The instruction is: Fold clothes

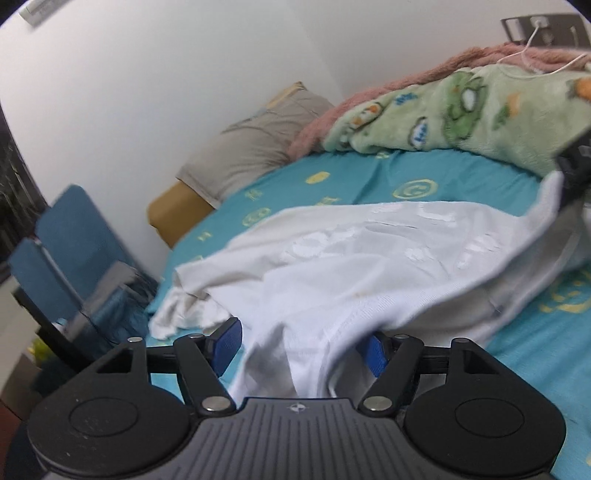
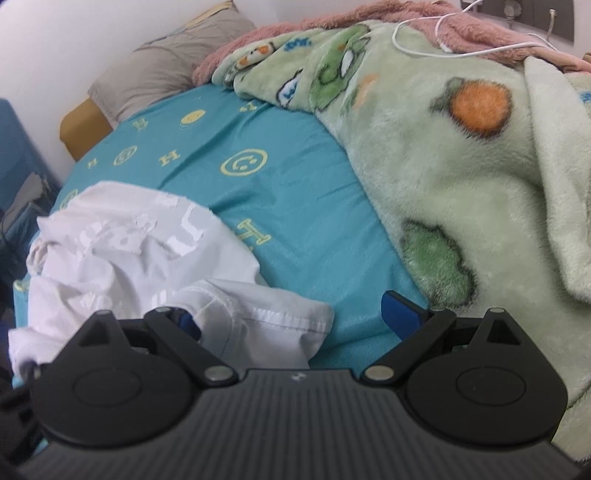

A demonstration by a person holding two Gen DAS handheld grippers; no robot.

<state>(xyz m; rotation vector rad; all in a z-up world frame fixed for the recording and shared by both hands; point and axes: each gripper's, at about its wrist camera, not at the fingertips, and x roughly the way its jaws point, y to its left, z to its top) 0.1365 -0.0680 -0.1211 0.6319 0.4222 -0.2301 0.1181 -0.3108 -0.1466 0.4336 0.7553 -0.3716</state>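
A white T-shirt [image 1: 369, 258] with a shiny print lies crumpled on the teal bed sheet [image 1: 443, 177]. My left gripper [image 1: 303, 343] is open, its blue pads [image 1: 227, 341] wide apart, with a fold of the shirt lying between them. My right gripper [image 2: 295, 317] is also open; the shirt's hemmed edge [image 2: 258, 317] drapes over its left pad while its right pad [image 2: 400, 314] is bare above the sheet [image 2: 288, 206]. The right gripper also shows at the right edge of the left wrist view [image 1: 576, 173], against the shirt's far corner.
A green fleece blanket [image 2: 461, 177] and a pink one [image 2: 369, 18] are heaped at the back right, with a white cable [image 2: 443, 48] on top. A grey pillow [image 1: 258, 147] lies by the wall. A blue chair [image 1: 74, 251] stands left of the bed.
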